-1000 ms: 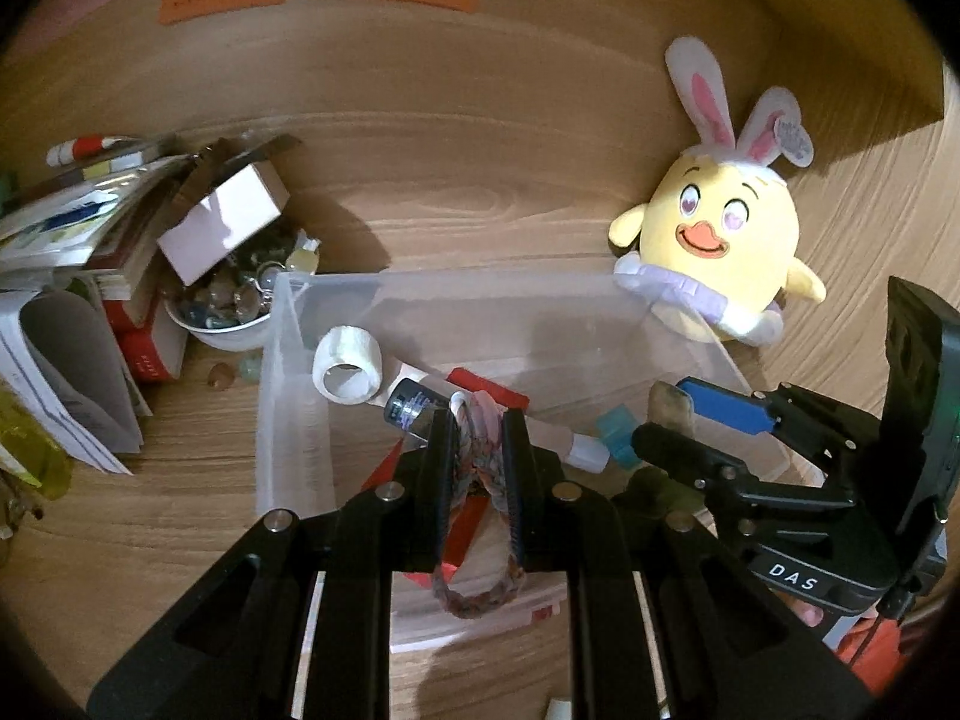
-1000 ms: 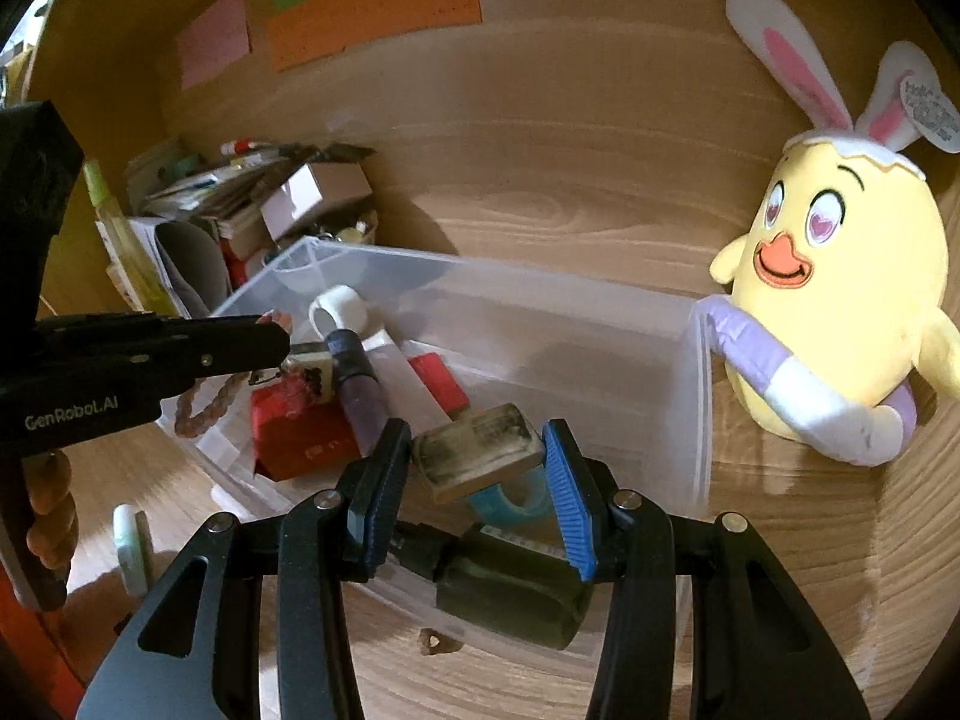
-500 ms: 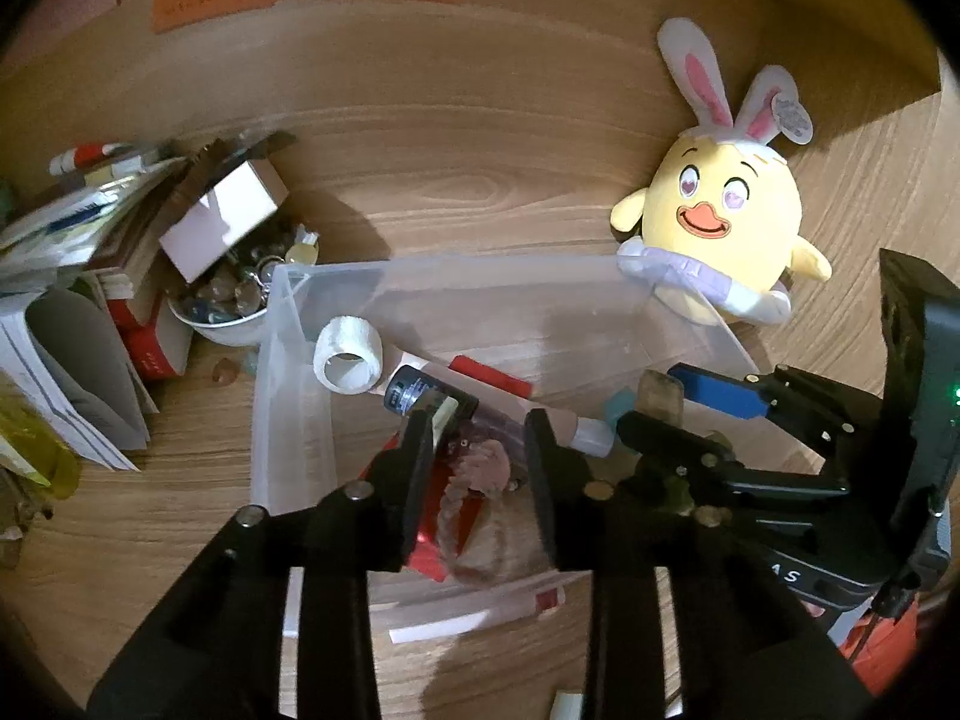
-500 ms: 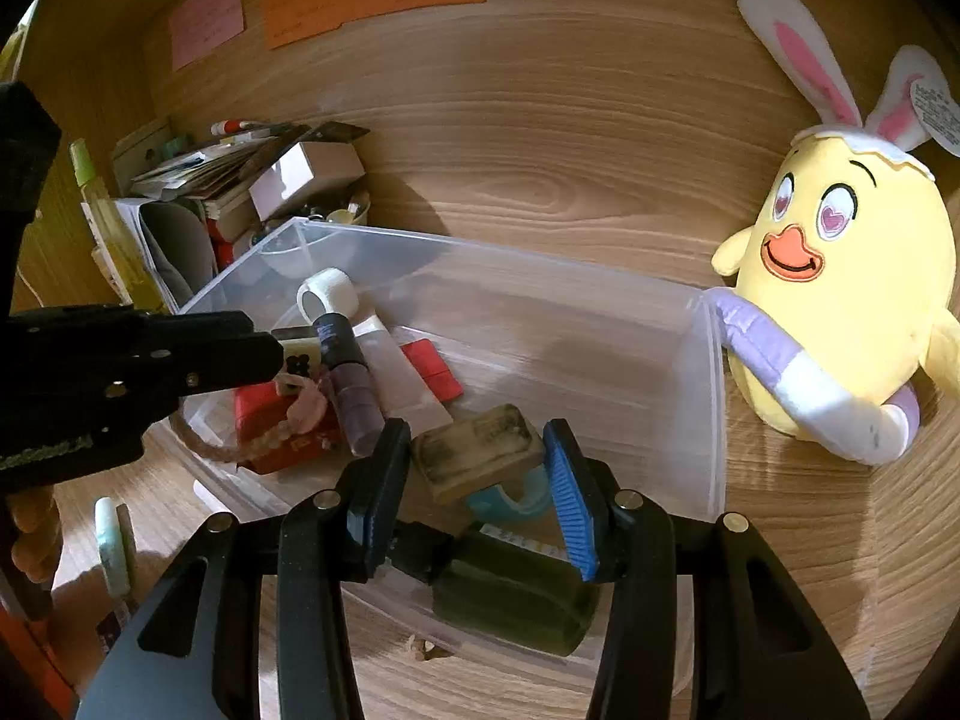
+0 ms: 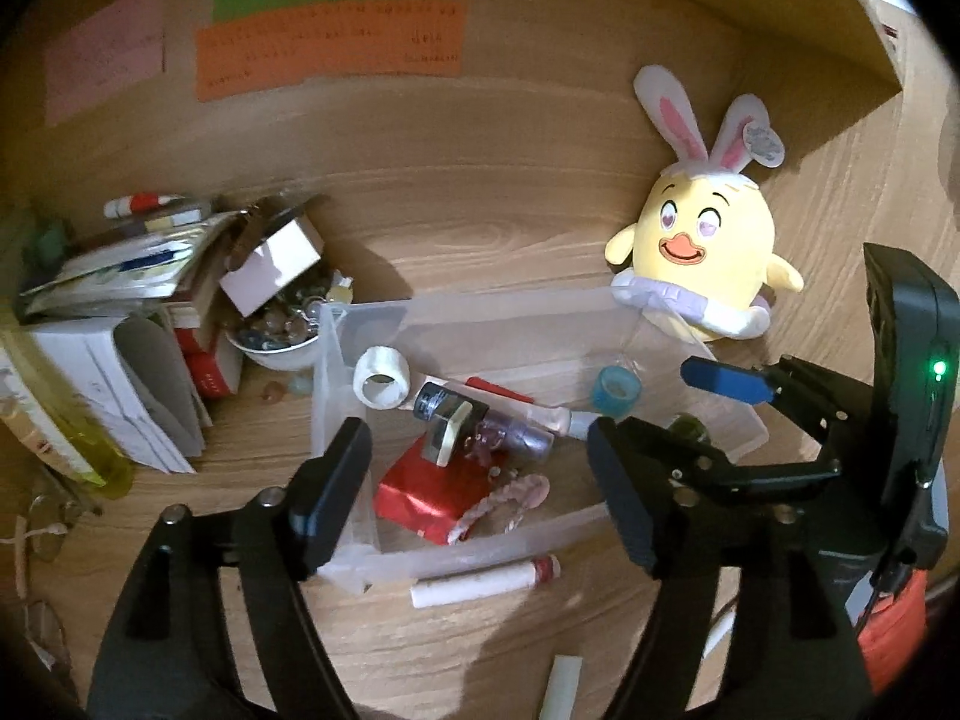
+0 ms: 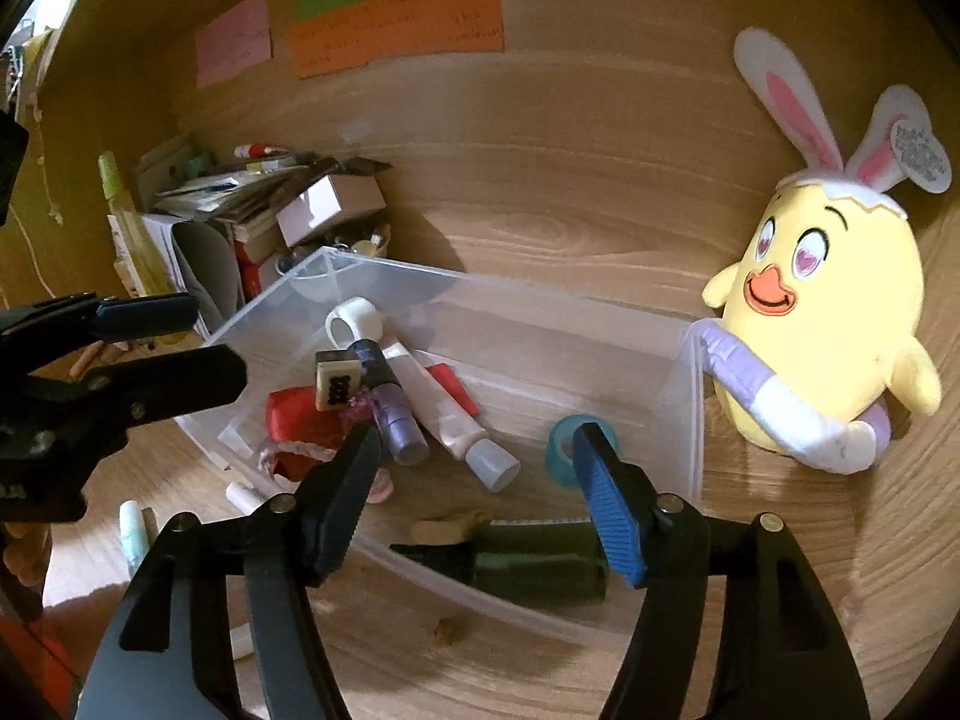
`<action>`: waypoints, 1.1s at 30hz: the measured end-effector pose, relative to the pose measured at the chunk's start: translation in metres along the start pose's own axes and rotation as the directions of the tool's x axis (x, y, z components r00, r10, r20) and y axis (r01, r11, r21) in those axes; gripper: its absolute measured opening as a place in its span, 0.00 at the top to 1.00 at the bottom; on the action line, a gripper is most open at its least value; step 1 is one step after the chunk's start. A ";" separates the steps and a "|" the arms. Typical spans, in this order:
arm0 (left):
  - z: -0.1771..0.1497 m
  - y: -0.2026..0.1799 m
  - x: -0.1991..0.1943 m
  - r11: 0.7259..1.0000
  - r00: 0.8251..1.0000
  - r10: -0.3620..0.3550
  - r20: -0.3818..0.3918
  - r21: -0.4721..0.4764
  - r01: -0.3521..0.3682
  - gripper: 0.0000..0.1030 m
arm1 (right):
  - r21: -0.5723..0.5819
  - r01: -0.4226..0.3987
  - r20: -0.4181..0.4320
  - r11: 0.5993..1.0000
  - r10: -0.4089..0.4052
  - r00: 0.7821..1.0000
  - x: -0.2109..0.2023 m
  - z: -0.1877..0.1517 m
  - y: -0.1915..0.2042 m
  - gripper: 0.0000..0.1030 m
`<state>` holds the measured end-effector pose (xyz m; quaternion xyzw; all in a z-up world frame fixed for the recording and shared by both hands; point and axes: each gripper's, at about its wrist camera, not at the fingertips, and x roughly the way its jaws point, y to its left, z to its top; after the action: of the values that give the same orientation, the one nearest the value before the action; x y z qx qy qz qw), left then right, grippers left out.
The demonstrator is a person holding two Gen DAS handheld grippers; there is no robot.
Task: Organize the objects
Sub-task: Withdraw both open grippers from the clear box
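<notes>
**Now both claws are opening above the bin**

Nearest, the left claw (image 5: 480, 480) and right claw (image 6: 474, 480) are spreading, gripping nothing. Beyond, the braided cord (image 5: 504, 498) is lying inside the clear bin (image 5: 480, 312). Farther, upper right, the plush chick (image 5: 702, 246) is sitting.

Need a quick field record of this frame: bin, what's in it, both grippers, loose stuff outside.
bin: clear plastic bin on wooden surface
contents: white tape roll, red packet, purple bottle, teal tape roll, dark green bottle, braided cord
left gripper: jaws opening, nothing between them, above bin
right gripper: jaws opening, nothing between them, above bin
outside bin: yellow plush chick at right corner; white tube in front; paper stack at left
</notes>
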<state>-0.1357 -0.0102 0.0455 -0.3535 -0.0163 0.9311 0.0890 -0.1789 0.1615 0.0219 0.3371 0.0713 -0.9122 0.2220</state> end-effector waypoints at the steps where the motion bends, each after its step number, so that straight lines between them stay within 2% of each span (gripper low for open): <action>1: -0.001 0.000 -0.003 1.000 1.000 0.001 0.002 0.001 -0.001 0.25 | -0.002 0.000 0.003 1.000 0.000 1.000 -0.002 0.000 0.001 0.38; 7: -0.013 0.004 -0.016 1.000 1.000 0.007 0.007 -0.005 -0.007 0.17 | -0.025 0.010 0.029 1.000 -0.009 1.000 -0.020 -0.006 0.009 0.35; 17: -0.046 0.016 -0.027 1.000 0.999 0.027 -0.029 -0.010 -0.027 0.16 | -0.034 0.016 0.050 0.999 -0.014 0.999 -0.042 -0.025 0.021 0.35; 27: -0.089 0.031 -0.008 0.999 0.989 0.043 -0.144 -0.015 -0.045 0.16 | -0.002 0.036 -0.023 0.999 -0.036 0.999 -0.036 -0.054 0.019 0.35; 33: -0.111 0.043 -0.005 0.998 0.981 0.046 -0.187 -0.033 -0.053 0.16 | -0.003 0.010 -0.075 1.000 -0.010 0.997 -0.022 -0.065 0.027 0.35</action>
<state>-0.0650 -0.0566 -0.0382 -0.4409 -0.0170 0.8954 0.0603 -0.1137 0.1632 -0.0134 0.3704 0.0824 -0.8999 0.2150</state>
